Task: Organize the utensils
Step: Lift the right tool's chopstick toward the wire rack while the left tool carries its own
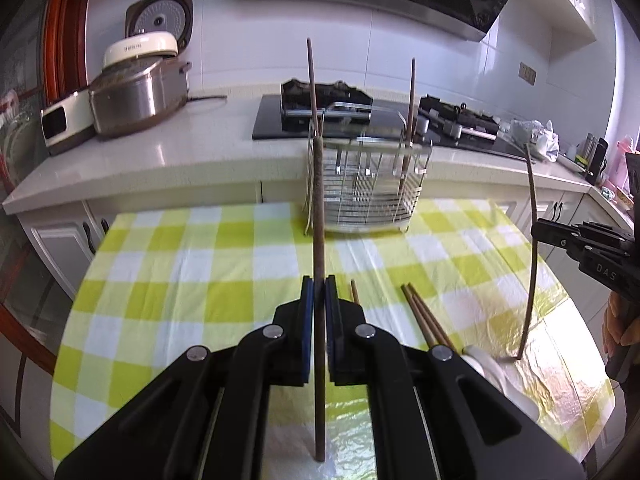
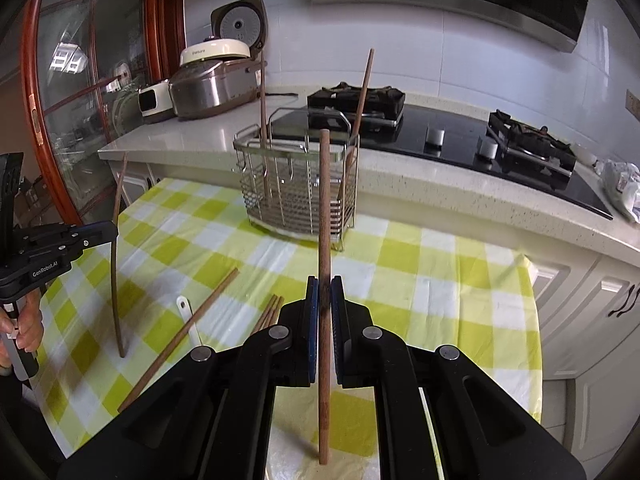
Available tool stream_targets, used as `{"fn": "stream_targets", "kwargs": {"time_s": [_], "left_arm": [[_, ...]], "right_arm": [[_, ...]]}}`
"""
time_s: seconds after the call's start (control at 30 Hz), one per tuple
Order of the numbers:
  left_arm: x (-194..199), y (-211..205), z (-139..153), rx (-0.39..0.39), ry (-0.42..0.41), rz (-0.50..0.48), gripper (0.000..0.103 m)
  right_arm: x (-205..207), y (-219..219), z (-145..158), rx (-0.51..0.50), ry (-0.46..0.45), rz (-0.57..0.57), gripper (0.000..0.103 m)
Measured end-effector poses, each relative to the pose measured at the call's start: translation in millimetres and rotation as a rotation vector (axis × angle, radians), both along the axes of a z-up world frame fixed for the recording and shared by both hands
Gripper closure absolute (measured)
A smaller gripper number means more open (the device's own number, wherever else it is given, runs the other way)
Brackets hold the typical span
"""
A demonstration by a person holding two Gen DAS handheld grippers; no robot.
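Observation:
My left gripper (image 1: 319,288) is shut on a brown chopstick (image 1: 318,184) held upright above the green checked tablecloth (image 1: 180,264). My right gripper (image 2: 325,288) is shut on another brown chopstick (image 2: 325,216), also upright. Each gripper shows in the other's view, the right one (image 1: 538,232) at the right edge and the left one (image 2: 112,234) at the left edge. A wire utensil basket (image 1: 366,184) stands at the table's far edge; it also shows in the right wrist view (image 2: 296,192), with two chopsticks (image 2: 362,96) standing in it. Loose chopsticks (image 2: 180,334) and a white spoon (image 2: 188,316) lie on the cloth.
Behind the table runs a white counter (image 1: 160,148) with a rice cooker (image 1: 138,92), a black gas hob (image 2: 460,140) and a plastic bag (image 2: 622,188). A glass cabinet with a red frame (image 2: 80,80) stands at the left. White cupboard doors (image 2: 592,312) lie to the right.

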State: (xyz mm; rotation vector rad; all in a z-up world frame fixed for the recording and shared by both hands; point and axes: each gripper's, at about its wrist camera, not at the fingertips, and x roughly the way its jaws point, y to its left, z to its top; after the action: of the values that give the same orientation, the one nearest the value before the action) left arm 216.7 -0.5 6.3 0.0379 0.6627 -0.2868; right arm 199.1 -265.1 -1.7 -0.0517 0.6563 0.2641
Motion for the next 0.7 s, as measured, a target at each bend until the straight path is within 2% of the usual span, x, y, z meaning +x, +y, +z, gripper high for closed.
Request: {"fn": "stream_targets", "kwargs": {"time_s": [0.47, 0.7], "left_arm": [[9, -1, 35, -0.036, -0.123, 0.022, 0.097], [26, -7, 61, -0.015, -0.167, 0.009, 0.097]], "right_arm": [[7, 0, 31, 0.045, -0.115, -0.043, 0.095], [19, 7, 53, 0.030, -0.160, -0.030, 0.095]]}}
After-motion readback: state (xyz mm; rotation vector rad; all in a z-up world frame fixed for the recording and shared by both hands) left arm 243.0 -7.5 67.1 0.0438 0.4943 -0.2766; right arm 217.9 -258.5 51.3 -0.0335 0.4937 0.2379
